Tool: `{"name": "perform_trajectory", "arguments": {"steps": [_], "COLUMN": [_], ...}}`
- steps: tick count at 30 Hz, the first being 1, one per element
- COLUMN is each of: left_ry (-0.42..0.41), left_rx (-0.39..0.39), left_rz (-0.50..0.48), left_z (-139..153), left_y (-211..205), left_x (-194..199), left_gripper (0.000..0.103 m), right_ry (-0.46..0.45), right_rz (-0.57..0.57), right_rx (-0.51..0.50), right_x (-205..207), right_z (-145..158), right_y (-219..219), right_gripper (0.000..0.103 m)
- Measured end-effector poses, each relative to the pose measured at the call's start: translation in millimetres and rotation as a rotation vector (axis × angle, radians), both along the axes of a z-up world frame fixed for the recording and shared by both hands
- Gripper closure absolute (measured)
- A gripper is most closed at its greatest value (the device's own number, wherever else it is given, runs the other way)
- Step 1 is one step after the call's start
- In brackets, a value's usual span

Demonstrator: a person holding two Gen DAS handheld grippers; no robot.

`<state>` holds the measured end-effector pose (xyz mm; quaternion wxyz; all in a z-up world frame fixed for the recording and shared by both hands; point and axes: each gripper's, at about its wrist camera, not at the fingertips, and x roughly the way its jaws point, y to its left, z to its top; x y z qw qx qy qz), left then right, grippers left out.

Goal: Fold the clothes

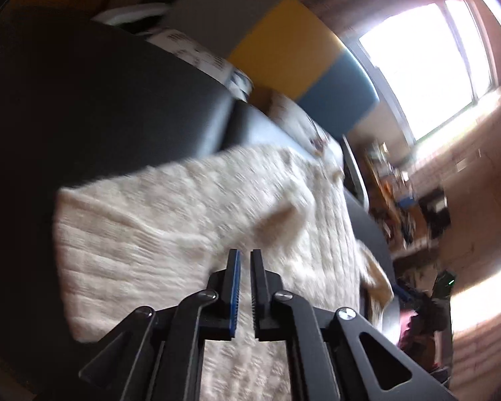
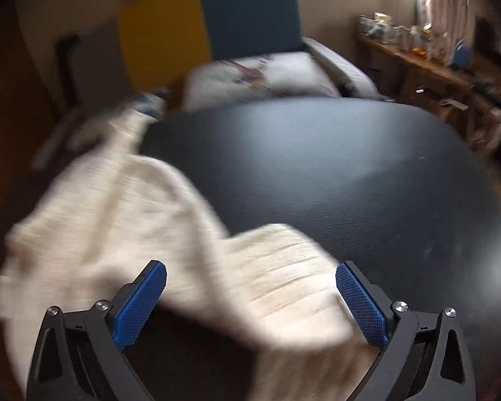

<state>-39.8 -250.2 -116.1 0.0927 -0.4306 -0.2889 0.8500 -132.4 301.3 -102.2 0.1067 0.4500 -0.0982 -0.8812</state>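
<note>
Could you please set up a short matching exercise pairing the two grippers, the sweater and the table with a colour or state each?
Things:
1. left gripper
2. right gripper
3. sweater
4. table

Colour or state:
A. dark and matte
B. jaws spread wide, knit fabric lying between them
C. cream knit, spread over the dark surface
D. jaws nearly together, only a narrow gap, nothing between them

Pairs: 1-D, 2-B, 3-C, 4-A
</note>
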Motion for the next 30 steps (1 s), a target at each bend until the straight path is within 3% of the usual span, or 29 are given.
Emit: {"name": "perform_trajectory", "arguments": {"steps": [1, 3, 4, 5, 7, 8, 11, 16, 18, 21, 22, 23, 25, 27, 29, 30], "left_ry": [0.002, 0.006, 0.010, 0.015, 0.016, 0.011, -0.027, -0.081, -0.106, -0.097, -0.082, -0.067, -0.059, -0.047, -0.012, 0.008], "left_rx": [-0.018, -0.055, -0.077, -0.101, -0.163, -0.178, -0.127, -0.172, -0.205, -0.319, -0.363, -0.407, -0.431, -0.420, -0.400, -0.401], "left_rz": [-0.024, -0.073, -0.089, -0.100, -0.107, -0.105, -0.094, -0.095, -0.117, -0.129, -0.128, -0.127, -0.119, -0.097, -0.071, -0.057], "left_z": [1.5, 4.5, 5.5, 6.1, 5.5, 3.9, -8.5, -27.3, -35.9, -40.8, -40.2, -39.6, -38.5, -34.5, -23.5, -16.8], "left_y": [5.9, 17.6, 21.4, 24.2, 28.6, 29.3, 25.9, 35.5, 45.4, 62.4, 67.7, 73.0, 76.3, 74.3, 70.2, 68.5], "left_x": [1.3, 3.8, 7.5, 12.3, 20.2, 23.2, 28.3, 31.6, 30.3, 33.0, 34.9, 36.8, 38.5, 39.7, 39.7, 39.8], "left_gripper": [0.093, 0.091, 0.089, 0.087, 0.085, 0.085, 0.080, 0.076, 0.076, 0.077, 0.086, 0.099, 0.103, 0.103, 0.103, 0.103], "right_ry": [-0.004, -0.006, -0.015, -0.035, -0.078, -0.082, -0.073, -0.076, -0.068, -0.002, 0.011, 0.021, 0.023, 0.003, 0.026, 0.034], "right_rz": [0.053, 0.173, 0.250, 0.318, 0.444, 0.492, 0.575, 0.592, 0.614, 0.668, 0.685, 0.703, 0.711, 0.678, 0.658, 0.641], "right_rx": [-0.067, -0.109, -0.102, -0.076, -0.011, 0.023, 0.053, 0.017, 0.086, 0.163, 0.186, 0.223, 0.269, 0.268, 0.280, 0.302], "right_x": [14.7, 52.9, 70.0, 84.8, 112.6, 124.8, 149.2, 141.3, 135.0, 148.1, 152.8, 157.3, 161.2, 157.8, 157.1, 158.0], "right_z": [6.1, 10.8, 12.7, 10.1, 2.2, -1.4, -12.2, -25.4, -30.9, -33.0, -34.4, -35.6, -35.4, -31.7, -24.6, -20.5], "right_y": [-3.3, -18.4, -29.0, -43.1, -72.0, -84.1, -113.5, -136.0, -147.9, -161.6, -166.0, -170.8, -175.6, -173.6, -171.9, -170.0], "right_gripper": [0.000, 0.004, 0.020, 0.043, 0.055, 0.055, 0.055, 0.052, 0.048, 0.029, 0.019, 0.015, 0.012, 0.026, 0.091, 0.090]}}
